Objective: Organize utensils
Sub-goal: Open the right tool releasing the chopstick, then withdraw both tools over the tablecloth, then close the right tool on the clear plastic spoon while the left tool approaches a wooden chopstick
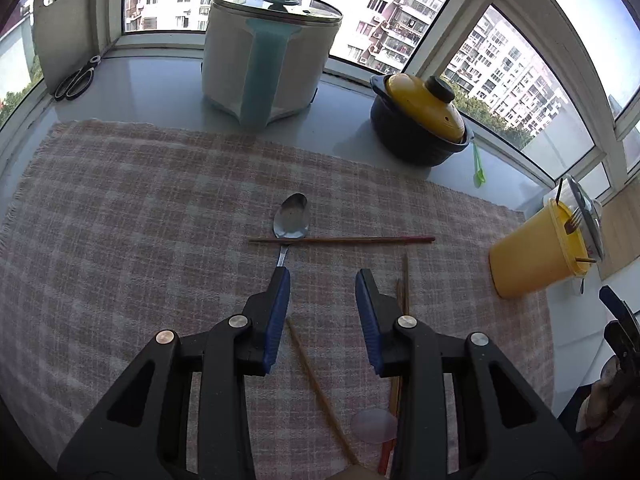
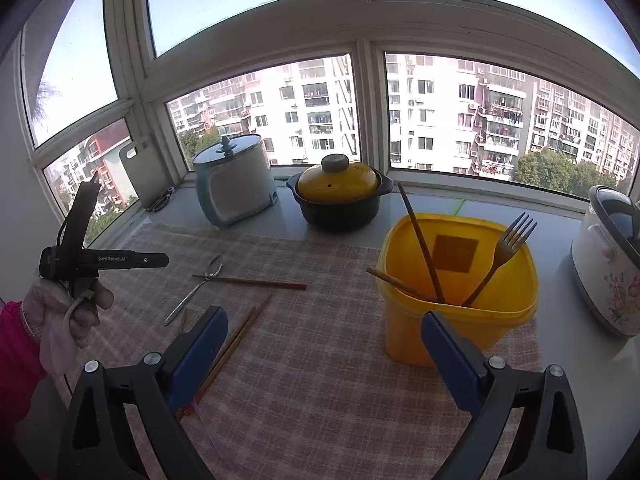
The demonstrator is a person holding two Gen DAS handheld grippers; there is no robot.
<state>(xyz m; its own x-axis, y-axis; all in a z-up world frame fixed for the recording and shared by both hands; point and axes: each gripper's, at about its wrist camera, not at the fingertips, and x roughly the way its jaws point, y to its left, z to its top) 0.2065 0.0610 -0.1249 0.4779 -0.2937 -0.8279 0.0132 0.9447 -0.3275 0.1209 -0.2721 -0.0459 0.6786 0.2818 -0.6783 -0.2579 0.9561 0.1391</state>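
Note:
My left gripper (image 1: 322, 278) hangs open over the checked cloth (image 1: 140, 208), nothing between its blue pads. Just ahead lies a metal spoon (image 1: 292, 218); its handle runs under the left fingertip. A dark red chopstick (image 1: 340, 240) lies across the spoon's neck. Brown chopsticks (image 1: 320, 392) lie below the jaws. My right gripper (image 2: 324, 316) stands wide open and empty, near a yellow tub (image 2: 404, 336). The tub holds a fork (image 2: 508, 252) and upright chopsticks (image 2: 420, 240). The spoon (image 2: 208, 276) and red chopstick (image 2: 252, 281) lie to its left.
On the window sill stand a white and blue pot with a glass lid (image 1: 264, 60), a black casserole with a yellow lid (image 1: 420, 120), a cutting board (image 1: 64, 36) and scissors (image 1: 78, 78). A flowered rice cooker (image 2: 608, 264) is at the right. A gloved hand (image 2: 68, 312) is at the left.

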